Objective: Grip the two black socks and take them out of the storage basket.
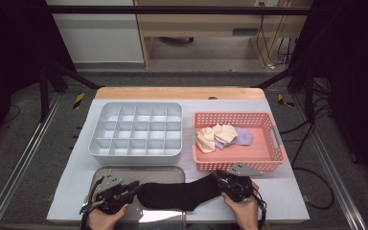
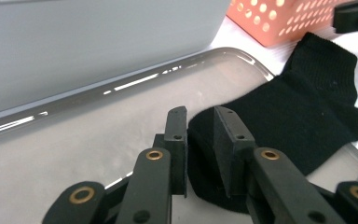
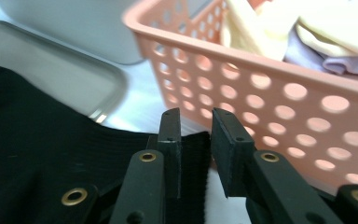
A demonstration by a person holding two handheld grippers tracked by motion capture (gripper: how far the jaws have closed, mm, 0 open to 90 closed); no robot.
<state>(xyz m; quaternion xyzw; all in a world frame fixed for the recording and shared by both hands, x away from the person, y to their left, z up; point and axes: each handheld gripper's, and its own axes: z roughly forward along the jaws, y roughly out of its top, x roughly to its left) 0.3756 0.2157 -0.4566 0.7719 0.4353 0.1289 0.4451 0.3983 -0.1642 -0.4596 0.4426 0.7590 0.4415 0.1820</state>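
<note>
A black sock [image 1: 177, 195] lies stretched flat across the near edge of the table, its toe end on a grey metal tray [image 1: 124, 170]. My left gripper [image 1: 135, 187] is at the toe end. In the left gripper view its jaws [image 2: 200, 112] stand slightly apart around the sock's [image 2: 298, 116] toe, with a gap showing. My right gripper [image 1: 218, 178] is at the cuff end, close to the pink basket [image 1: 239, 165]. In the right gripper view the gripper [image 3: 196, 114] is slightly open, the sock's [image 3: 37, 130] cuff edge lying between the pads.
A white divided organizer [image 1: 136, 129] stands behind the tray. The pink basket [image 3: 284, 93] holds cream and lilac socks [image 1: 223, 135]. A person's hands hold both grippers at the table's front edge.
</note>
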